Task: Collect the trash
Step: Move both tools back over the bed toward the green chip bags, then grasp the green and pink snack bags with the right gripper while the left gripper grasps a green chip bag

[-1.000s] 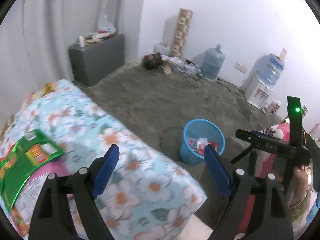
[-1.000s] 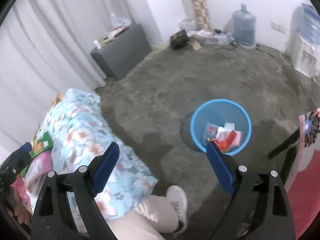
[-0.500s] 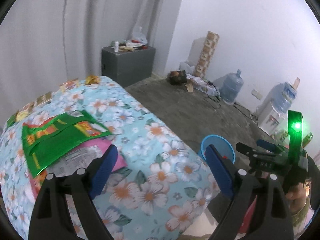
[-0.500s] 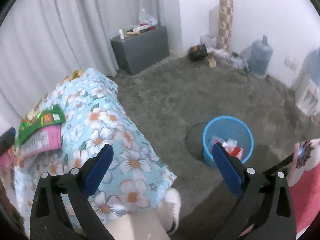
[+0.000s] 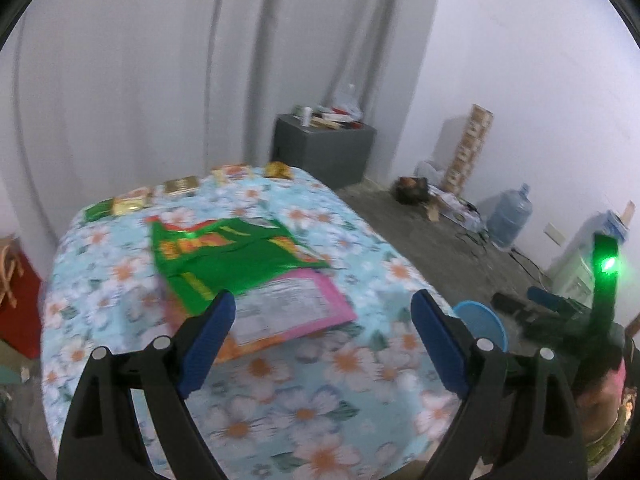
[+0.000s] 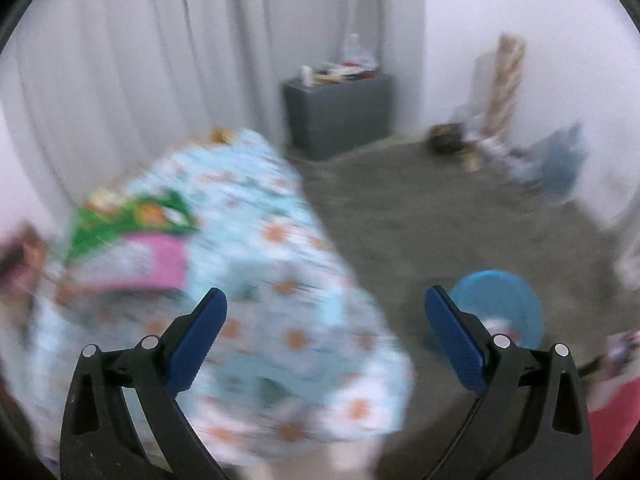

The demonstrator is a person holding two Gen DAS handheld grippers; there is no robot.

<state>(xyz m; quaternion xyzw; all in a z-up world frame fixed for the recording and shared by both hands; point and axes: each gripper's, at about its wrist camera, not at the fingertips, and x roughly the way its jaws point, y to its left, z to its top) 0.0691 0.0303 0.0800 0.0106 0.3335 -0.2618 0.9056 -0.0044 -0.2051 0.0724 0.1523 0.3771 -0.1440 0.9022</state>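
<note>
A green snack wrapper (image 5: 228, 252) lies on the floral-cloth table (image 5: 304, 408), overlapping a pink packet (image 5: 288, 304). Several small packets (image 5: 180, 186) line the table's far edge. My left gripper (image 5: 320, 332) is open and empty, hovering just in front of the pink packet. My right gripper (image 6: 324, 328) is open and empty above the table's near right corner (image 6: 360, 400); its view is blurred. The green wrapper (image 6: 128, 220) and pink packet (image 6: 156, 260) show at its left. The blue trash bin (image 6: 500, 308) stands on the floor to the right, also peeking past the table in the left wrist view (image 5: 480, 322).
A grey cabinet (image 5: 324, 148) with clutter stands by the curtain. A water jug (image 5: 510, 216), a tall patterned box (image 5: 468, 148) and floor clutter line the far wall. A red box (image 5: 20, 300) sits left of the table. The other gripper's green light (image 5: 606, 266) glows at right.
Both grippers have swung up and left from the bin toward the table. The wrappers now sit closer to centre in the left wrist view. Both stay open.
</note>
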